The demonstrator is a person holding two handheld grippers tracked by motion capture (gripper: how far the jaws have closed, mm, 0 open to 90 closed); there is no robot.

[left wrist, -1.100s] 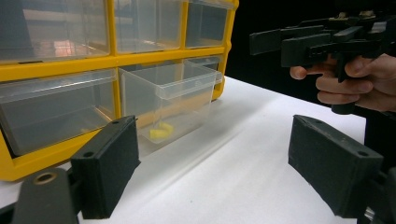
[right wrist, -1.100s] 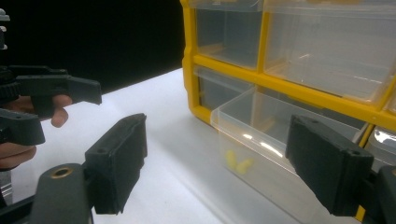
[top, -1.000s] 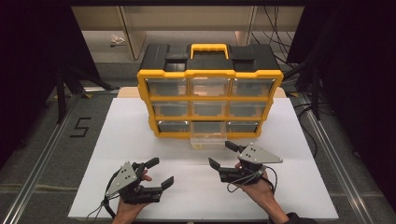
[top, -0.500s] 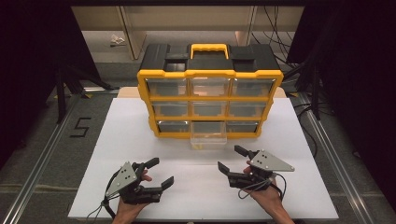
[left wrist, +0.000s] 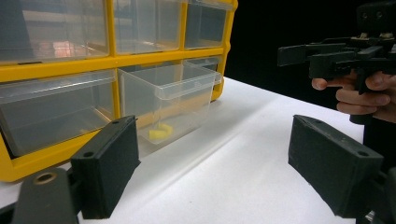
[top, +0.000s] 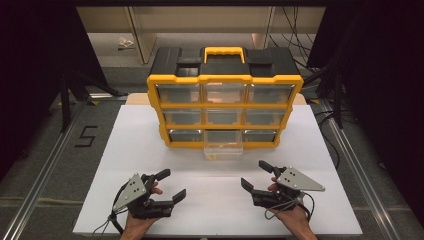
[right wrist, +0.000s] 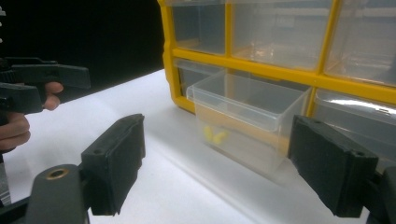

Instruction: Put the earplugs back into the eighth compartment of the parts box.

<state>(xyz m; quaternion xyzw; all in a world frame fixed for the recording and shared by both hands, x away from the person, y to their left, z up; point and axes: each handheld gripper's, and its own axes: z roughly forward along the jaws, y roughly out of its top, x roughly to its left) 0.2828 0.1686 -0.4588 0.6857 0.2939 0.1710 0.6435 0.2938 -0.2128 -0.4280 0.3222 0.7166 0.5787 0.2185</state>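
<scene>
1. Dark surroundings and grey floor around a white rectangular tabletop (top: pixel 150 150) in the high view. At its far side, a yellow-framed black-topped plastic organiser with nine clear drawers (top: pixel 225 107). Bottom-middle clear plastic drawer (top: pixel 223 150) pulled out toward the person, probably to give access to its contents. Left gripper (top: pixel 172 185) and right gripper (top: pixel 254 175) low over the near part of the table, well apart from the drawer, jaws spread wide, nothing held; likely poised either to reach in or to push the drawer shut.

2. Left gripper view: both black jaws far apart and empty. Open drawer (left wrist: pixel 166 100) ahead and left, with small yellow pieces (left wrist: pixel 159 133) lying on its floor near the front wall. Right gripper (left wrist: pixel 327 56) off to the right, in a hand.

3. Right gripper view: jaws equally wide, gripping nothing. Drawer (right wrist: pixel 247 119) straight ahead between them, yellow pieces (right wrist: pixel 214 135) visible through the clear wall. Left gripper (right wrist: pixel 32 81) at the left edge, in fingers. Exact shape of the pieces too small to tell.
</scene>
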